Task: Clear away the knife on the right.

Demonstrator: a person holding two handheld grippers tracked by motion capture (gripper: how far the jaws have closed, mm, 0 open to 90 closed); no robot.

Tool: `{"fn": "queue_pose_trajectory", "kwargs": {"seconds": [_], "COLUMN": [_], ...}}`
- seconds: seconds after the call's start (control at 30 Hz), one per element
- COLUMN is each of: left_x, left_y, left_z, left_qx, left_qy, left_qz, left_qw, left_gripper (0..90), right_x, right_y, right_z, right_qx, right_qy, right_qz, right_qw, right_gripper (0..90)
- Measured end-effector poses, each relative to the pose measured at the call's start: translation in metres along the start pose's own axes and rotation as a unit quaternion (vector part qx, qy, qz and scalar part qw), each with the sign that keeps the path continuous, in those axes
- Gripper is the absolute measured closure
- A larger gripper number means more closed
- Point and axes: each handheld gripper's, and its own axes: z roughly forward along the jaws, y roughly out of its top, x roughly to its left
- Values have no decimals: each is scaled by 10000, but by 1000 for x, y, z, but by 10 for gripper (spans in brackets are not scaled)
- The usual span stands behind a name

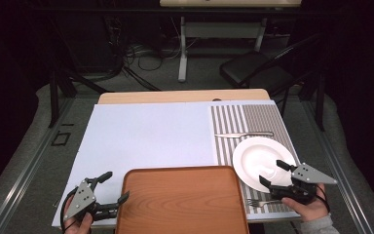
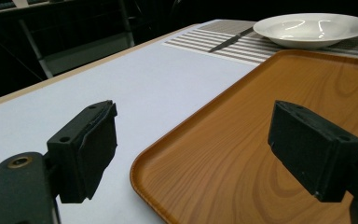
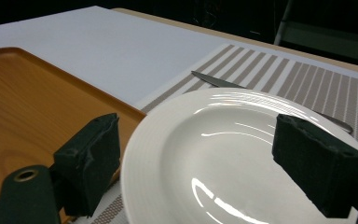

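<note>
The white plate [image 1: 259, 159] lies on the striped placemat [image 1: 253, 119] at the right of the desk [image 1: 175, 96], just beside the wooden tray [image 1: 182, 202]. The right claw [image 1: 277, 174] hovers over its near rim, jaws apart, gripping nothing. A knife [image 1: 243, 134] lies beyond the plate, a fork [image 1: 260, 202] nearer. The left claw [image 1: 111, 186], also apart, straddles the tray's left corner.
</note>
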Motion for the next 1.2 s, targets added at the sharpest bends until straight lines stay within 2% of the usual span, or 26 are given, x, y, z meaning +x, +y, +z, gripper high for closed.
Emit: {"fn": "queue_pose_trajectory", "kwargs": {"seconds": [0.13,0.23,0.4,0.47,0.77,1.07,1.2], "left_x": [0,0,0,0,0,0,0], "left_y": [-1,-1,-1,-1,-1,-1,-2], "left_z": [0,-1,-1,-2,-1,-1,-1], "left_qx": [26,21,39,42,60,75,78], "left_qy": [10,15,25,27,25,11,8], "left_qz": [-13,-41,-28,-22,-8,16,7], "left_qw": [10000,10000,10000,10000,10000,10000,10000], "left_gripper": [157,157,157,157,157,157,157], "right_x": [-8,-14,-25,-27,-35,-42,-45], "right_y": [6,14,27,31,48,64,68], "right_z": [2,5,14,18,39,62,74], "right_qx": [64,158,278,271,441,467,586], "right_qy": [5,-40,-50,-82,-63,-66,-178], "right_qz": [46,-9,150,239,251,321,374], "right_qw": [10000,9999,9995,9993,9987,9984,9974], "right_gripper": [148,149,148,148,148,148,148]}}
